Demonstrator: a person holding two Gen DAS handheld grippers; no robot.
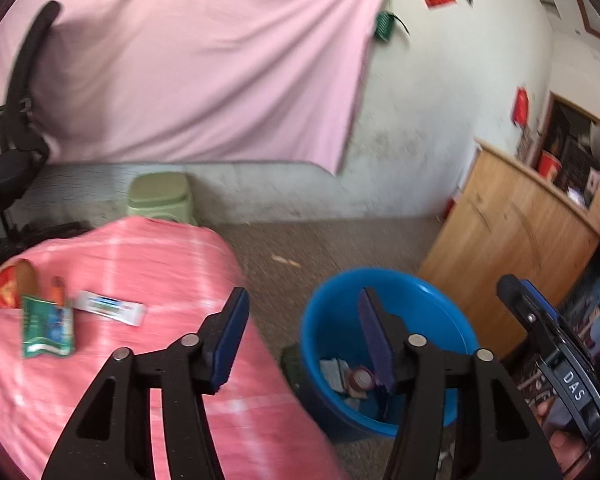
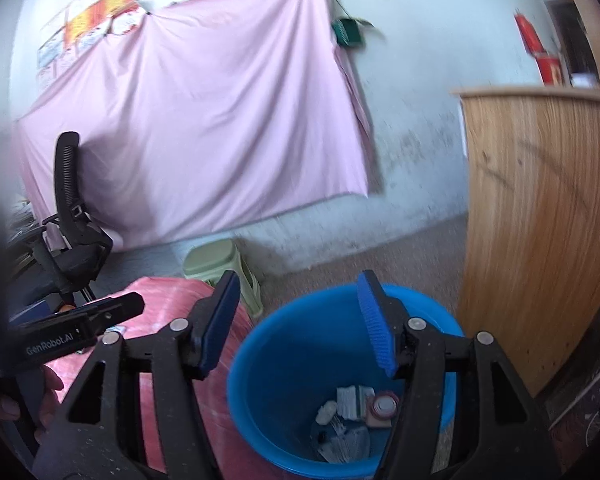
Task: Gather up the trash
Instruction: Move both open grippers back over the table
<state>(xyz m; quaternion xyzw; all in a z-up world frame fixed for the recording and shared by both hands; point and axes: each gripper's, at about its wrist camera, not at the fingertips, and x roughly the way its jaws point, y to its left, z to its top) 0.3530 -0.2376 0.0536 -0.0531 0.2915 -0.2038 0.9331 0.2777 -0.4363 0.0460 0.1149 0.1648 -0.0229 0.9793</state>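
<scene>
Lying on the pink-covered table [image 1: 172, 280] at far left were the scraps not yet collected: a red packet [image 1: 5, 290], a green wrapper [image 1: 47, 330] and a white tube [image 1: 112, 307], close together near the table's left side. Right of them the left gripper [image 1: 304, 334] hung with its jaws spread and nothing between them, one finger over the table, the other over the blue bucket [image 1: 328, 320]. That bucket stood on the floor just beside the table and held papers and a small round cup [image 1: 362, 378] at its bottom. Farther right, the right gripper [image 2: 300, 320] hovered above the bucket's mouth, its jaws likewise wide apart and empty. A green stool [image 1: 160, 196] stood behind the table, a pink sheet [image 1: 204, 60] hung on the wall, and a wooden cabinet [image 2: 540, 220] rose at far right.
</scene>
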